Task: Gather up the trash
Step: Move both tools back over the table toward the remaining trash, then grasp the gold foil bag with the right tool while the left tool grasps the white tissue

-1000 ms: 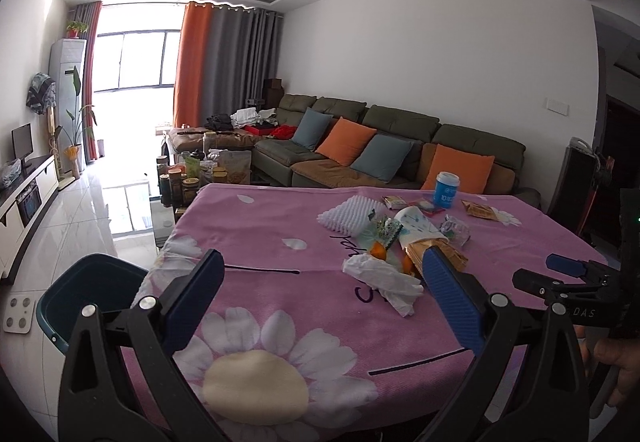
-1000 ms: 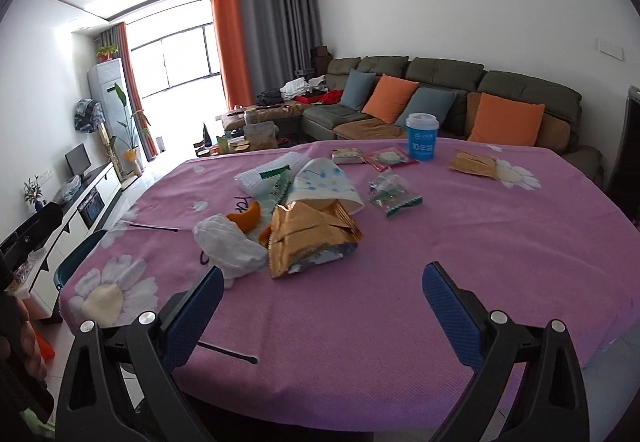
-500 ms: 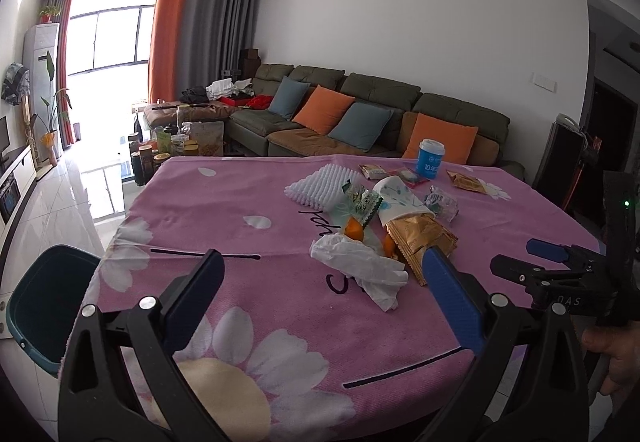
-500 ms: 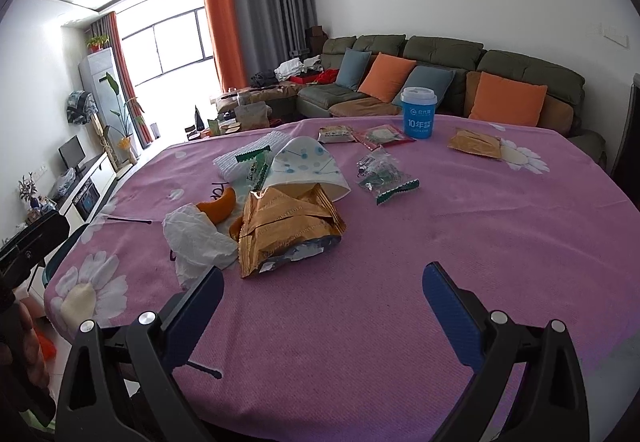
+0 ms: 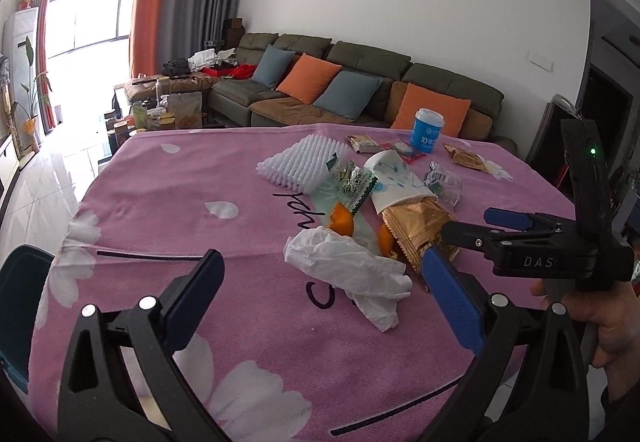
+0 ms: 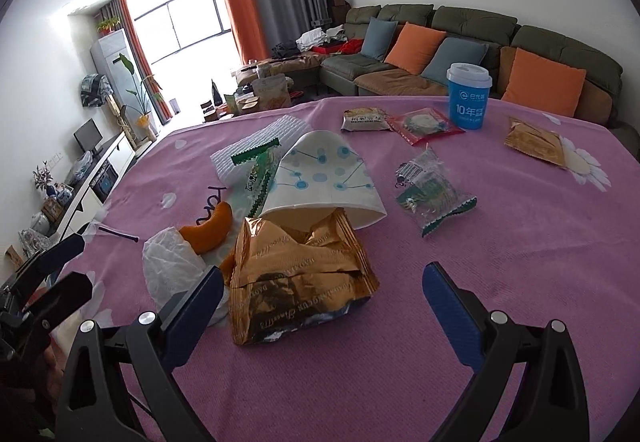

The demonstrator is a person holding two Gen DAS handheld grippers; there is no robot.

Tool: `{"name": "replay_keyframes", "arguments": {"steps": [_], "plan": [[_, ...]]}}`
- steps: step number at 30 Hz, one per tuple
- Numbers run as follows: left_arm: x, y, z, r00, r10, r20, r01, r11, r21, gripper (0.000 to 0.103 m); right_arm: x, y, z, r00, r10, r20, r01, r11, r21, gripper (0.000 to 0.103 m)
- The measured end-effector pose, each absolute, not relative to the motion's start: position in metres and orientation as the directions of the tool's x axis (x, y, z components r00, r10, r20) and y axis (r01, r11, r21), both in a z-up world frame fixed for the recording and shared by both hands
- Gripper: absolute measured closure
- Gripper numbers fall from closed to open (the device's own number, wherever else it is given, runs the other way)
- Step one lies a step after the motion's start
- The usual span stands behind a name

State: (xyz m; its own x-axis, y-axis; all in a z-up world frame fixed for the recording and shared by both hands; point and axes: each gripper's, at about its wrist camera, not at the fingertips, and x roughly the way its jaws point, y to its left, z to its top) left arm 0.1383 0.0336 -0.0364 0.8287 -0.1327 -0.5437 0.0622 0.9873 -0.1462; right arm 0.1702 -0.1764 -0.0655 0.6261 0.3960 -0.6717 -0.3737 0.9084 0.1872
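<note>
A: What sits nearest the cameras?

B: Both tools hang over the near edge of the table (image 6: 500,226), draped in a pink flowered cloth. The right gripper (image 6: 320,284) is spread wide and empty, its blue fingers either side of a gold foil bag (image 6: 300,282). The left gripper (image 5: 320,274) is likewise released, holding nothing, with a crumpled white tissue (image 5: 352,274) lying just ahead of it.

A: And the rest of the trash?

B: Orange peel (image 6: 210,226) touches the tissue. Behind the foil bag a tipped paper cup (image 6: 324,178) lies on its side, its mouth over the bag's top. A green wrapper (image 6: 258,172) and white foam sheet (image 5: 298,164) lie beside it; a clear packet (image 6: 434,194) sits apart to the right.

A: Farther back?

B: Near the far edge stand a blue cup (image 6: 469,96), a red packet (image 6: 424,124), and a small gold packet (image 6: 534,140). A dark bin (image 5: 18,306) stands on the floor off the table's left edge.
</note>
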Motion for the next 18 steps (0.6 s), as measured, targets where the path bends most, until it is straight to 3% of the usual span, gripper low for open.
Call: {"name": "replay_keyframes", "arguments": {"steps": [13,18], "plan": [[0.166,0.025,-0.057,0.784,-0.153,-0.602,0.067,0.984,-0.163,0.006,0.195,-0.157,-0.081,0.534,0.422,-0.732,-0.449,0.876,0.177,0.009],[0.170,0.024,-0.063,0.772,-0.159,-0.616,0.068,0.983,-0.170,0.006,0.196,-0.156,-0.087,0.505,0.428,-0.750,-0.464,0.867,0.182,0.030]]}}
